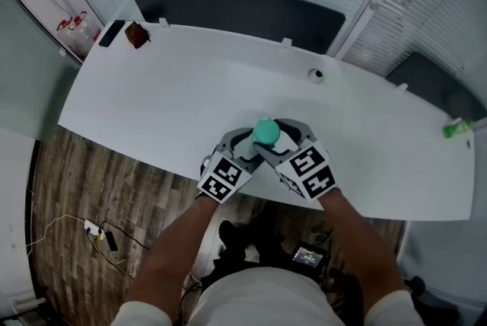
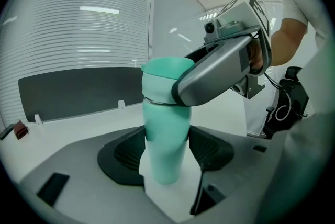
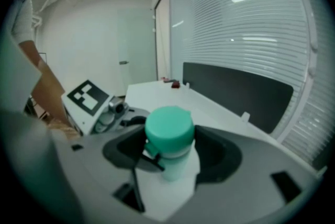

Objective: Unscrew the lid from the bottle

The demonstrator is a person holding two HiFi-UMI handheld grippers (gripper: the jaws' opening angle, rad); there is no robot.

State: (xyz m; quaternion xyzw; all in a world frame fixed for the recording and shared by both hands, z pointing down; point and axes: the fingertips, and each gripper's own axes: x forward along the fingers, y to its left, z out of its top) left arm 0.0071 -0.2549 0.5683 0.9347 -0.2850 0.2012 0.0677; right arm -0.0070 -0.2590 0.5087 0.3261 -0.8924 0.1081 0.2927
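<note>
A mint-green bottle (image 2: 165,139) with a teal lid (image 1: 266,132) stands upright near the front edge of the white table (image 1: 152,103). My left gripper (image 2: 167,147) is shut on the bottle's body, with a dark pad pressed against each side. My right gripper (image 3: 168,144) is shut on the lid (image 3: 168,129) from the other side. In the left gripper view one grey finger (image 2: 214,74) of the right gripper wraps around the lid. In the head view both grippers (image 1: 257,143) (image 1: 277,137) meet at the bottle, which hides their fingertips.
A small dark red object (image 1: 137,35) and a black flat device (image 1: 112,33) lie at the table's far left corner. A small round fitting (image 1: 315,75) sits further back, a green item (image 1: 456,128) at the right end. Dark panels (image 1: 236,12) stand behind the table.
</note>
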